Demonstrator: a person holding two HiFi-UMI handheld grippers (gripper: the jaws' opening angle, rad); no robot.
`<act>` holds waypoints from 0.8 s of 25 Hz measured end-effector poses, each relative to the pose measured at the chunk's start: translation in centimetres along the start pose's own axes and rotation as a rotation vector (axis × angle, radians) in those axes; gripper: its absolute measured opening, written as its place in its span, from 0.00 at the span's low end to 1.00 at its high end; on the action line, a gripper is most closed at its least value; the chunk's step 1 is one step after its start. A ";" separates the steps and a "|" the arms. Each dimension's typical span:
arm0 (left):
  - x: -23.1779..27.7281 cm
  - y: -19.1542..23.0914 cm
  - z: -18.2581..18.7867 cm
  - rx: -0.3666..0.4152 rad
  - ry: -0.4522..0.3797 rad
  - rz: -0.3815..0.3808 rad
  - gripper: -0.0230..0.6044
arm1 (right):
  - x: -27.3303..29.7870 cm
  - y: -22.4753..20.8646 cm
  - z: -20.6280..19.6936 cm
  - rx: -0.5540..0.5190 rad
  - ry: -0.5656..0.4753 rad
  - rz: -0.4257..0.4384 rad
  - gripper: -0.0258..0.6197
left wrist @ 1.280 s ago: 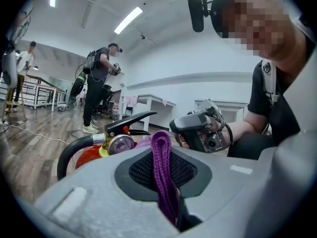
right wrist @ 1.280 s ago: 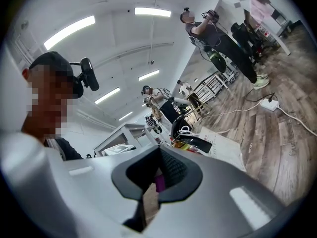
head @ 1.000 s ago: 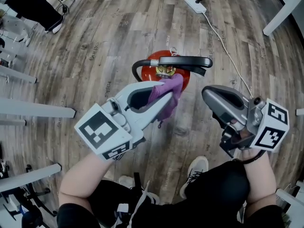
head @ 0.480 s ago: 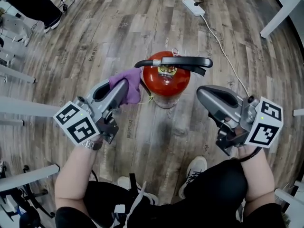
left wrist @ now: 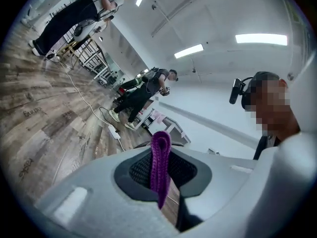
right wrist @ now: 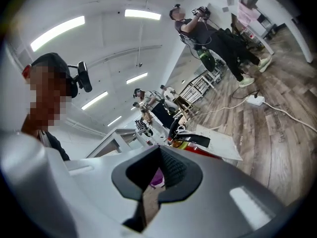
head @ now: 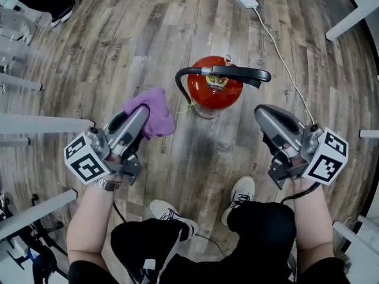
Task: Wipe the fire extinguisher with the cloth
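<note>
**Cloth [head: 157, 118] held beside the fire extinguisher [head: 214, 93]**

The purple cloth is pinched in the nearly closed left tool [head: 142, 113], just left of the red fire extinguisher, which stands upright on the floor [head: 148, 34], untouched. The right tool [head: 265, 116] is fully closed on nothing. A hard sideways wipe could tip the unsteadied cylinder; the cloth could be snagged on the black handle [head: 240, 73] or hose [head: 180, 83]. Wood-pattern planks are crossed by a white cable [head: 278, 46]; other people [left wrist: 148, 88] are seen farther off in the room.

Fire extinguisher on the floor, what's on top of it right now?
A black handle and curved black hose top the red fire extinguisher; the purple cloth is not on it. Its body hides its base.
</note>
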State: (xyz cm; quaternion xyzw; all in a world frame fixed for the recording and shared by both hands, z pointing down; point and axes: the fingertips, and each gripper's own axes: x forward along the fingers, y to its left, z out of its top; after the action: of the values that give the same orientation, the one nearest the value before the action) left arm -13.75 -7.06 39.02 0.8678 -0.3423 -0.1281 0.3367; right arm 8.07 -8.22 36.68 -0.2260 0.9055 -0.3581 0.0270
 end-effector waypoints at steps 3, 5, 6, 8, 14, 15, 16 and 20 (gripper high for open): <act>-2.4 -4.3 0.1 -0.076 0.030 0.014 0.11 | -1.8 1.3 0.1 0.057 0.080 -0.062 0.04; -3.4 -6.9 1.5 -0.076 0.044 0.013 0.11 | -3.0 2.7 1.6 0.071 0.111 -0.091 0.04; -4.0 -8.5 2.2 -0.078 0.054 0.018 0.11 | -3.9 3.7 2.4 0.081 0.127 -0.108 0.04; -5.4 -12.4 4.0 -0.097 0.080 0.034 0.11 | -5.6 6.4 4.1 0.117 0.153 -0.142 0.04; -6.9 -24.5 12.6 -0.151 0.134 0.034 0.11 | -8.7 16.9 11.2 0.188 0.188 -0.160 0.04; -6.7 -26.3 14.1 -0.149 0.145 0.023 0.11 | -9.0 18.6 12.4 0.195 0.190 -0.152 0.04; -6.3 -28.2 15.5 -0.143 0.157 0.010 0.11 | -9.3 20.2 13.6 0.202 0.190 -0.141 0.04; -4.8 -36.0 18.8 -0.142 0.191 -0.005 0.11 | -11.9 26.3 16.6 0.223 0.212 -0.099 0.04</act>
State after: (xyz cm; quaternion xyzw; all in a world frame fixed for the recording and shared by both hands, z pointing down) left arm -7.50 6.21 0.86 0.8507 -0.2965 -0.0695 0.4284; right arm 11.97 3.22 5.66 -0.2268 0.8457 -0.4793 -0.0612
